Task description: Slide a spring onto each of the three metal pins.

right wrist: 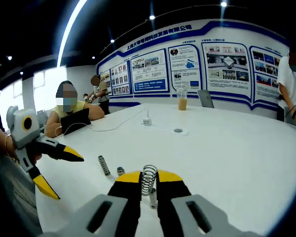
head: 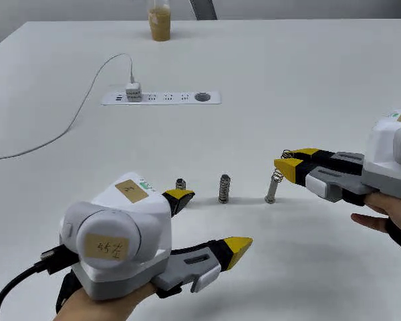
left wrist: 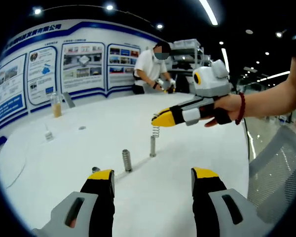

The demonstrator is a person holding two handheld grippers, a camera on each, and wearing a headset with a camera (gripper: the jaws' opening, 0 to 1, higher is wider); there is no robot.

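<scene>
Three upright metal pins (head: pixel 224 189) stand in a row on the white surface (head: pixel 287 80). Right tongs (head: pixel 289 162), clenched on a small coiled metal spring (right wrist: pixel 148 178), hold it over the pin (right wrist: pixel 152 197) beneath their tips; left tongs (head: pixel 210 219), released, hover near the row's opposite end.

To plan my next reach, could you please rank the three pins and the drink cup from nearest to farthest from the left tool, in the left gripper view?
1. Short pin, just ahead of the left tool.
2. Spring-covered pin, middle.
3. Pin below the spring in the right tool.
4. Drink cup, far left.
</scene>
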